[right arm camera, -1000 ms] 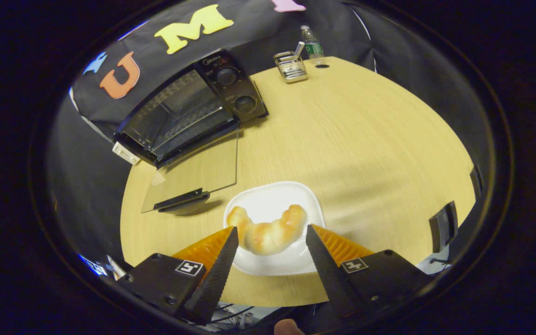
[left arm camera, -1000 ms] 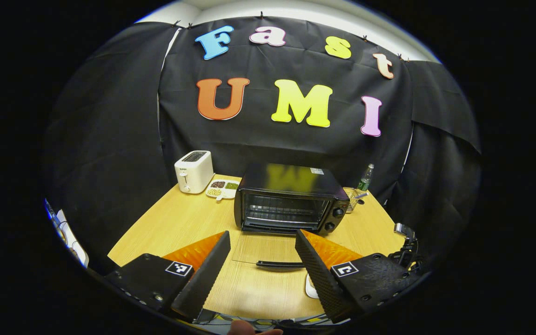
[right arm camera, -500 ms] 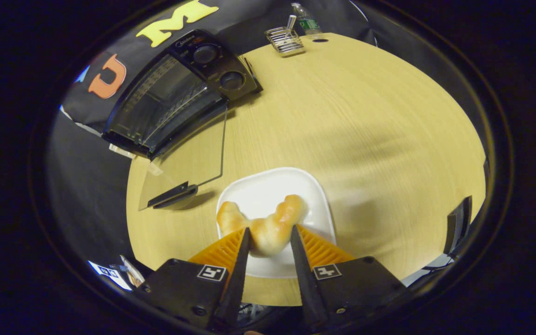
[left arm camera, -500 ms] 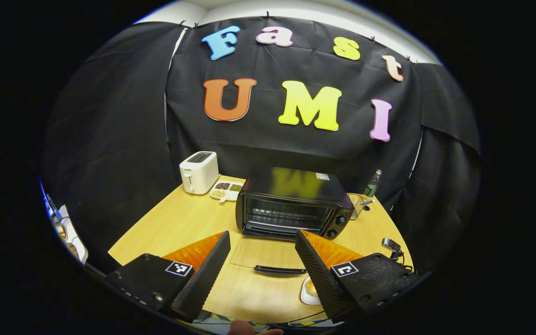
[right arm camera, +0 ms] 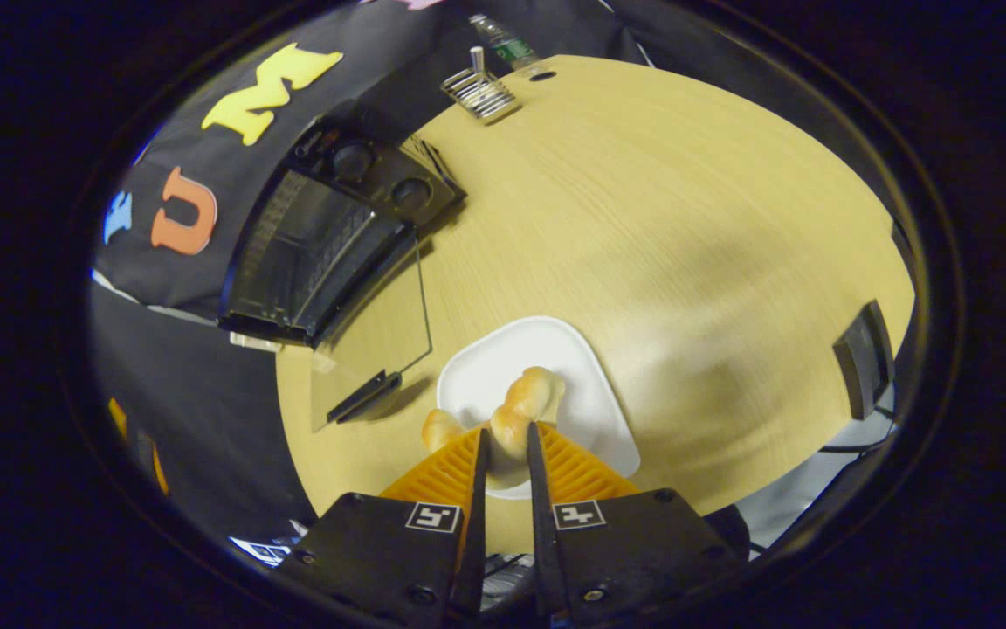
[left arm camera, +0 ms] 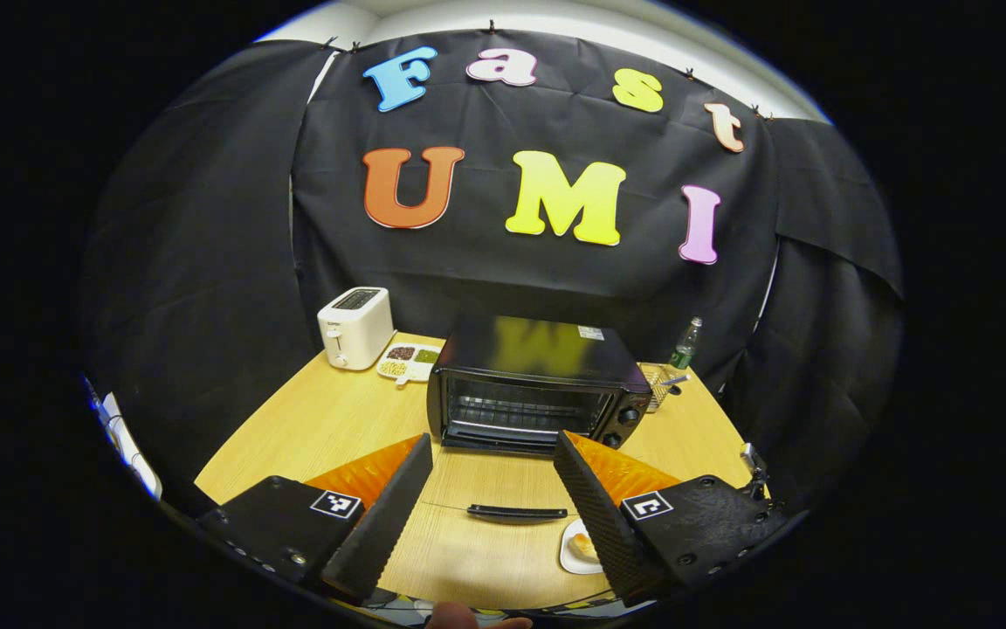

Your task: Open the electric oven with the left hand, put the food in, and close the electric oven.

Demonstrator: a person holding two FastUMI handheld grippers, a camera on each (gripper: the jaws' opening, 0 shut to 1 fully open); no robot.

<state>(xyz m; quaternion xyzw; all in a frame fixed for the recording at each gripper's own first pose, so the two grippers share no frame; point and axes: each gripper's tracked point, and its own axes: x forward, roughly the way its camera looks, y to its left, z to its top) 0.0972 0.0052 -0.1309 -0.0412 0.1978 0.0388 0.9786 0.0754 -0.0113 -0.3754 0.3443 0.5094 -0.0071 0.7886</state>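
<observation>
Desk (left arm camera: pixel 328 419): light wood, carrying everything below.
Electric oven (left arm camera: pixel 538 384): black, near the middle of the desk, its glass door (left arm camera: pixel 494 489) folded down flat toward the camera; the rack inside shows. In the right gripper view the oven (right arm camera: pixel 328 236) sits up and left of the plate.
Toaster (left arm camera: pixel 354 326): white, at the far left of the desk, a small divided dish (left arm camera: pixel 407 360) just beside it.
Plate (right arm camera: pixel 573 367): white, squarish, near the front edge of the desk, just beside the open door's handle.
Bottle (left arm camera: pixel 685 343): upright at the far right, next to a wire basket (right arm camera: pixel 478 92).
Food (right arm camera: pixel 520 415): a golden crescent-shaped bread, over the plate.
Right gripper (right arm camera: pixel 505 454): jaws drawn in narrow, both pressing on the middle of the bread.
Left gripper (left arm camera: pixel 490 476): jaws spread wide, holding nothing, in front of the oven.
</observation>
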